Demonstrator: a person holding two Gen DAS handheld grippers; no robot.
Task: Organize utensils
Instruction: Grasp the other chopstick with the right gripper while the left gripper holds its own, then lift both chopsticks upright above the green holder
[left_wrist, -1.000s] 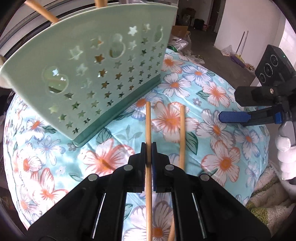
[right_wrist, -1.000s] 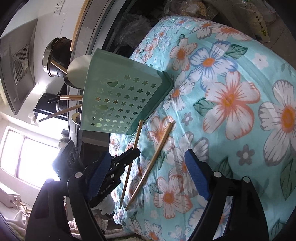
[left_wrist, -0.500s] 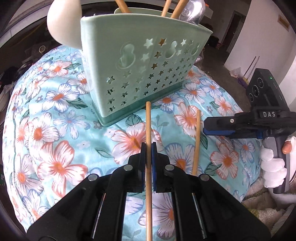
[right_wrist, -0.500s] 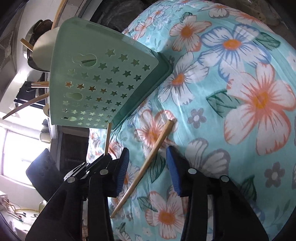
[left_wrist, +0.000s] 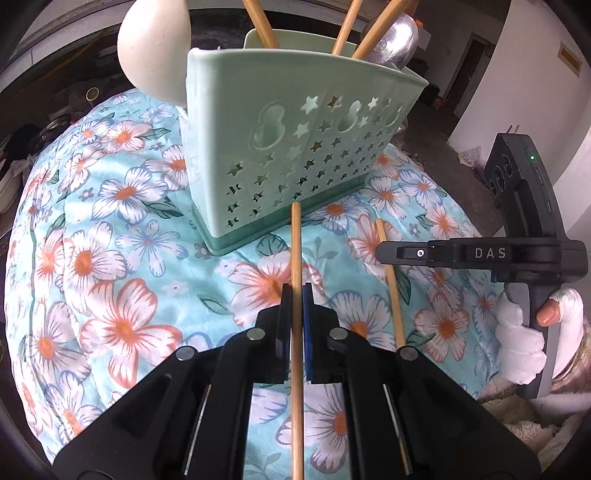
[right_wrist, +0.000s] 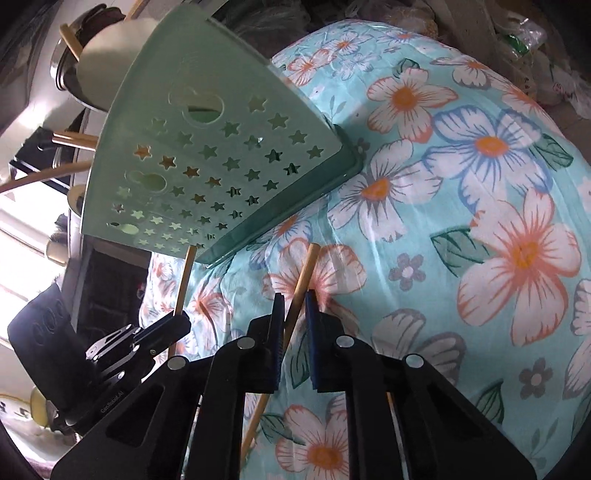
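Two sets of tongs are at work. The left tongs (left_wrist: 296, 291) are pinched on one chopstick (left_wrist: 296, 251), which runs straight forward between the pads, its tip just short of the lower front of the green holder (left_wrist: 295, 147). A second ago the right tongs (right_wrist: 294, 299) were spread wide and well off the second chopstick (right_wrist: 301, 280); now they have come down over it and narrowed, so the stick lies in the gap between the pads. A sliver of space shows on either side, so I judge them straddling it and about to clamp, not yet gripping. That chopstick lies on the floral cloth (left_wrist: 110, 258) covering the worktop, just in front of the holder's base. The left view has also changed: the holder, which loomed tilted a moment back, now stands upright with its rim in sight, which suggests the left chopstick has been raised. In the holder stand several other chopsticks (left_wrist: 258, 22), a white ladle (left_wrist: 155, 48) and a metal spoon (left_wrist: 395, 40). With both sticks nearly in hand, only lifting and dropping them in remains.
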